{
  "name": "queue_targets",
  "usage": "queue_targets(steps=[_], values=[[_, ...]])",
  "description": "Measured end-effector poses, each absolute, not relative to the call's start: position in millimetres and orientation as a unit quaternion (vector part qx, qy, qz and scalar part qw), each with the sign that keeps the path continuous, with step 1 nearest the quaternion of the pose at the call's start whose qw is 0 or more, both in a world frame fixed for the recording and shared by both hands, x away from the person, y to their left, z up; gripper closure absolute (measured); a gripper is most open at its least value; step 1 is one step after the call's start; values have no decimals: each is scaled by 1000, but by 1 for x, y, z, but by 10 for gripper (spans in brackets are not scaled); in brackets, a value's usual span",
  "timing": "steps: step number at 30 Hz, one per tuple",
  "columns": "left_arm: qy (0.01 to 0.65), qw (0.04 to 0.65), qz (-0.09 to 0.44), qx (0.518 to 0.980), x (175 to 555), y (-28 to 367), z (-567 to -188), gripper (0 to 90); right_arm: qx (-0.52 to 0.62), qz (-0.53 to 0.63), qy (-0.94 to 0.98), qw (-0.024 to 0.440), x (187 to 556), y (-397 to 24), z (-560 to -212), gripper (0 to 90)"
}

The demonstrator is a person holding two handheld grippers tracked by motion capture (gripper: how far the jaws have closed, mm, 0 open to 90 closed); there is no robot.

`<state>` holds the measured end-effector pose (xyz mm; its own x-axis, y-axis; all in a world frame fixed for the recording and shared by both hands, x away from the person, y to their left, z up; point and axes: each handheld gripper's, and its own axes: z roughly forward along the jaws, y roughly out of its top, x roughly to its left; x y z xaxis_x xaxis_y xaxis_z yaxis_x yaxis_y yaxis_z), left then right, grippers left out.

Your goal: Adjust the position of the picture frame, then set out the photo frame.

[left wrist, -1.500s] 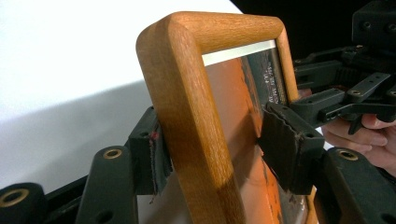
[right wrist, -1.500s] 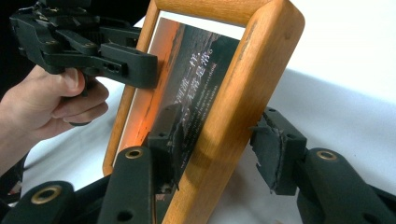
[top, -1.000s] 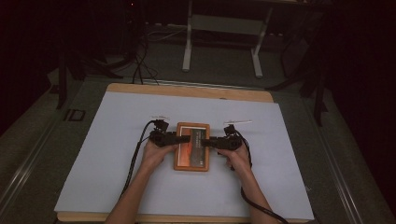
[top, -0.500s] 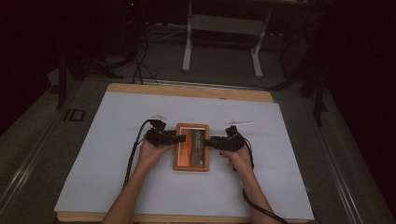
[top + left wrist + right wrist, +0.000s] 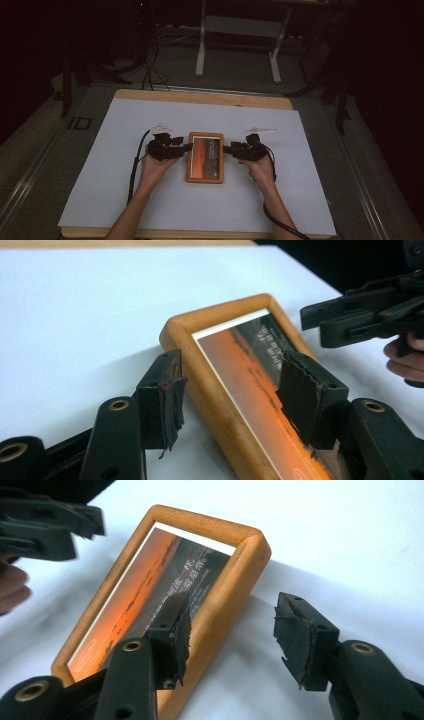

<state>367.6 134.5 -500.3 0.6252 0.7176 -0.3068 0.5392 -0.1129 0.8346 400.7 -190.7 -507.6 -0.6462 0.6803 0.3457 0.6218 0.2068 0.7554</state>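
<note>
A wooden picture frame (image 5: 205, 157) is laid flat near the middle of a white sheet (image 5: 100, 165) that covers the table (image 5: 200, 97), with an orange print with text seen behind its glass. The frame is flanked by two grippers, each held in a hand. The left gripper (image 5: 186, 147) is positioned at the frame's left edge; in the left gripper view (image 5: 235, 390) its jaws are seen straddling that wooden edge, one pad on the sheet side and the other over the glass, with a gap on both sides. These jaws have just been closing with the frame rail between them, but the pads are not pressed on it, so the gripper is released. The right gripper (image 5: 226, 149) is placed at the frame's right edge; in the right gripper view (image 5: 232, 635) its jaws are spread apart around the rail, and nothing is grasped. A small pale scrap (image 5: 261, 130) is seen on the sheet beyond the right gripper.
</note>
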Motion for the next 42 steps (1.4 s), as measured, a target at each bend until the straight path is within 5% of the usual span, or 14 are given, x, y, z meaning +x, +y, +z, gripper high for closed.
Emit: queue_targets(steps=[17, 26, 33, 42], values=[[394, 532, 110, 741, 326, 137, -489, 454, 365, 437, 811, 135, 391, -166, -483, 618], [398, 530, 104, 742, 310, 145, -490, 449, 347, 420, 823, 158, 395, -153, -477, 684], [404, 530, 108, 737, 304, 148, -490, 449, 331, 401, 839, 160, 400, -142, -479, 893], [395, 520, 104, 750, 300, 143, -496, 463, 337, 387, 840, 176, 407, -131, -487, 899]])
